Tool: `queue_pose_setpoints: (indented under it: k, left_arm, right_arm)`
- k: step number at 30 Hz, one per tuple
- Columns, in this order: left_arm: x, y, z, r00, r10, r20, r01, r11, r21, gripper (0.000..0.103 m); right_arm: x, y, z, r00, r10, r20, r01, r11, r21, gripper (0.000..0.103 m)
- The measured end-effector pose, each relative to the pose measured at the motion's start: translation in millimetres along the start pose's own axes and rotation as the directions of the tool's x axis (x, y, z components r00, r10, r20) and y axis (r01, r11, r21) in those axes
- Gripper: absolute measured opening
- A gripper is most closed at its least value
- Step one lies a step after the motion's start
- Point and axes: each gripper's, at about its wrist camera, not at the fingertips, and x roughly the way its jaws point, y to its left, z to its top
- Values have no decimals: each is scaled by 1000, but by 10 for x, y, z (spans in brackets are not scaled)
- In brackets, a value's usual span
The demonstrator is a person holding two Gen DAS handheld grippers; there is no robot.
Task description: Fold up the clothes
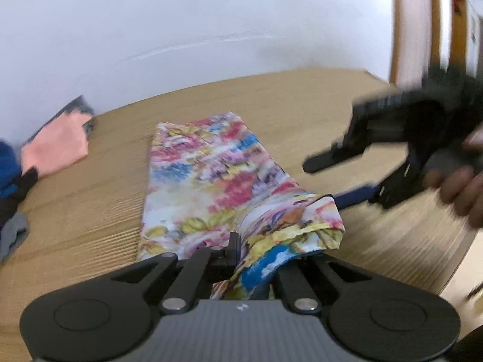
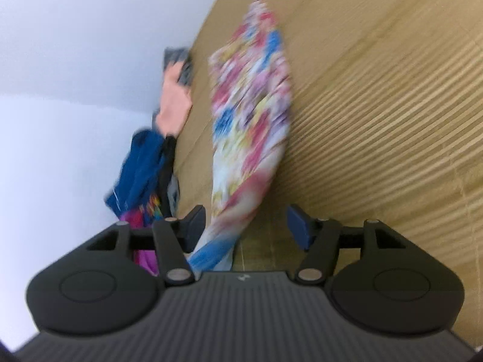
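A floral garment (image 1: 211, 175) in pink, blue and yellow lies lengthwise on the wooden table (image 1: 90, 211), folded into a long strip. Its near end is lifted and bunched over my left gripper (image 1: 241, 250), which is shut on that end; the cloth hides one finger. In the left wrist view my right gripper (image 1: 335, 181) hovers open just right of the lifted end, held by a person's hand (image 1: 462, 187). In the blurred, rolled right wrist view, the right gripper (image 2: 247, 226) stands wide open, the floral garment (image 2: 250, 105) passing beside its left finger with no pad pressing on it.
A folded pink cloth (image 1: 57, 147) on a grey one sits at the table's far left by the white wall. Blue and black clothes (image 1: 7, 166) pile up nearer on the left. A wooden door frame (image 1: 437, 30) rises at the right; the table edge curves there.
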Motion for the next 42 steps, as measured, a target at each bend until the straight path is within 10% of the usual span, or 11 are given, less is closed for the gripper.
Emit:
queue_pose_setpoints:
  k: [4,15,19,22,26,37,42]
  left_arm:
    - [-100,205,230,1000,-20,15,21,994,-104,2]
    - [-77,261,378,999,28,-22,-31,992,-126,3]
    - [74,256,288,997,14,-77,-24,991,-129,7]
    - [130,304,210,990,-11,-141,-8,991,-131,12]
    - [92,550,125,980,-54,-191,20,984,-176,49]
    - [87,1647,453,966,-241,-91,201,926,-321,60]
    - [487,1578,642,962,-242,-128,215,956,-199,68]
  right_arm:
    - [347,-168,266,995,49,-83,-39,993,112,63]
    - [1227,261,814,970,27,-241,-42,997,-59,61]
    - [1279,346,737,957,-68,-281,-2,970,-243,4]
    - [1249,271,733,961,-76,-267,4,966,-260,4]
    - [1051,147,795,967,-62,-247,-9,961,-276,4]
    - [834,-71,952,976,-17,-215,-39,966,-256,2]
    - [801,-93,926,980,-8,-199,-43,966,-253,0]
